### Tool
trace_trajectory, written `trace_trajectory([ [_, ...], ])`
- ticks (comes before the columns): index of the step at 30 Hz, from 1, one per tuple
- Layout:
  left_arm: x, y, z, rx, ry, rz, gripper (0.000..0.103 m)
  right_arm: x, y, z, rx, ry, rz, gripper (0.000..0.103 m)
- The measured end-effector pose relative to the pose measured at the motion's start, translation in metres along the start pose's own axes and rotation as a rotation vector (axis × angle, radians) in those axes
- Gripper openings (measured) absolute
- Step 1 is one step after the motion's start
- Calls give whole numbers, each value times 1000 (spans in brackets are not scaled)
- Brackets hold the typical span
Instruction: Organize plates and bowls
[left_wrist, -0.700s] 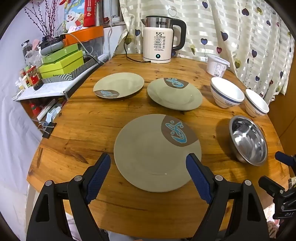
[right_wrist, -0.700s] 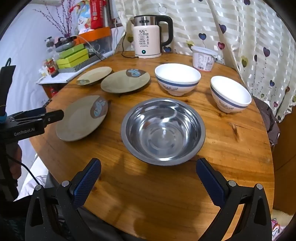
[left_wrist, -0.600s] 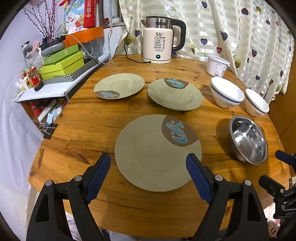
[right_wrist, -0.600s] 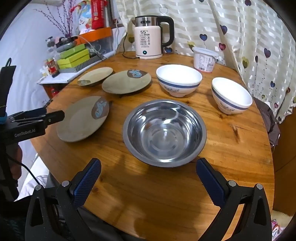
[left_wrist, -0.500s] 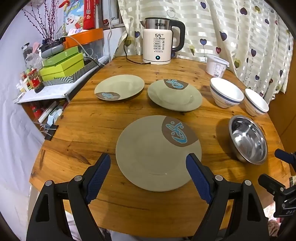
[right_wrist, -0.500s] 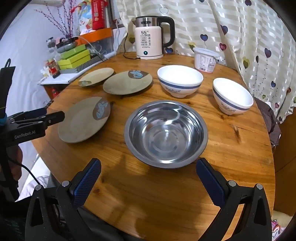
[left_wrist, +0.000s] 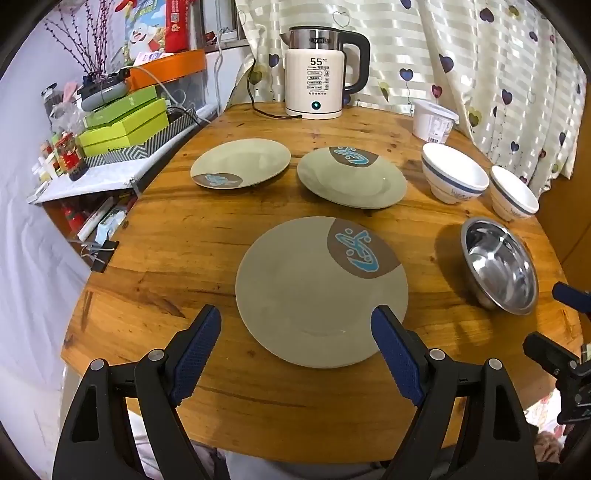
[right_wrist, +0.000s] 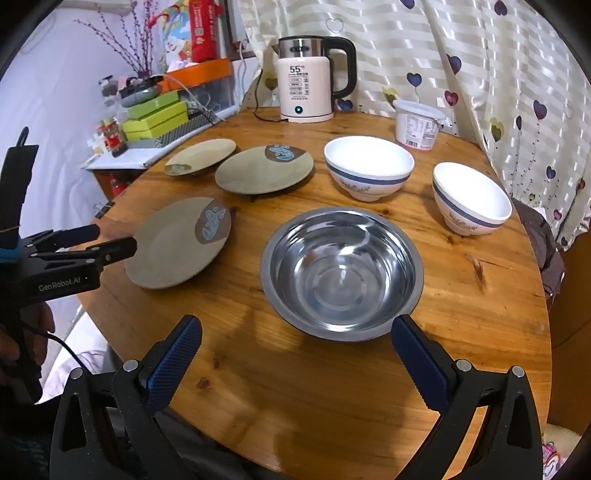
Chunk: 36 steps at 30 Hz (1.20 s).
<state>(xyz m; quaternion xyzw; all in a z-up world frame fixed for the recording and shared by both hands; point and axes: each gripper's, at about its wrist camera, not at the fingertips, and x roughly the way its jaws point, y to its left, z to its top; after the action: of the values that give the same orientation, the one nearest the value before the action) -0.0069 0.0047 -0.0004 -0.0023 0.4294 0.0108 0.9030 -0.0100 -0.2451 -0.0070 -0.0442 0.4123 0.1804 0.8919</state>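
Note:
Three green plates with brown-and-blue patches lie on the round wooden table (left_wrist: 177, 240): a near plate (left_wrist: 314, 295), a far left plate (left_wrist: 243, 160) and a far middle plate (left_wrist: 354, 181). Two white bowls with blue bands (right_wrist: 369, 166) (right_wrist: 471, 197) stand behind a steel bowl (right_wrist: 341, 271). My left gripper (left_wrist: 295, 347) hangs open over the near plate's front edge, touching nothing. My right gripper (right_wrist: 295, 354) is open just in front of the steel bowl, empty. The left gripper (right_wrist: 103, 242) also shows from the side in the right wrist view.
A white electric kettle (left_wrist: 317, 88) and a white lidded tub (left_wrist: 434, 123) stand at the table's back, by a heart-patterned curtain (left_wrist: 480, 55). Green boxes (left_wrist: 125, 122) and clutter fill a shelf on the left. The table's front edge runs right under both grippers.
Both views have shifted slightly, so both grippers have drifted a little towards the dishes. Both stay open, and nothing on the table has moved.

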Motion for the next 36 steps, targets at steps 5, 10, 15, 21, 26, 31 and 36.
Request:
trace_trajectory([
  [5,-3,-2,0,11,-17,-6,84,0,4,1,-8,-2,-3,103],
  [10,-3,-3,-1,18,-13,-14,84,-1,4,1,-10,0,0,103],
  [15,-1,1,-1,7,-5,-19,84,-3,5,3,-16,-6,3,103],
  [21,-1,1,-1,1,-2,-36,84,-3,5,5,-9,-7,10,103],
  [26,-1,2,-1,-10,3,-52,84,-5,5,5,-7,-27,7,103],
  [31,0,3,-2,-13,8,-47,84,-5,5,4,-7,-28,11,103],
  [36,1,3,-3,-18,14,-57,84,-4,7,4,-13,-21,25,103],
])
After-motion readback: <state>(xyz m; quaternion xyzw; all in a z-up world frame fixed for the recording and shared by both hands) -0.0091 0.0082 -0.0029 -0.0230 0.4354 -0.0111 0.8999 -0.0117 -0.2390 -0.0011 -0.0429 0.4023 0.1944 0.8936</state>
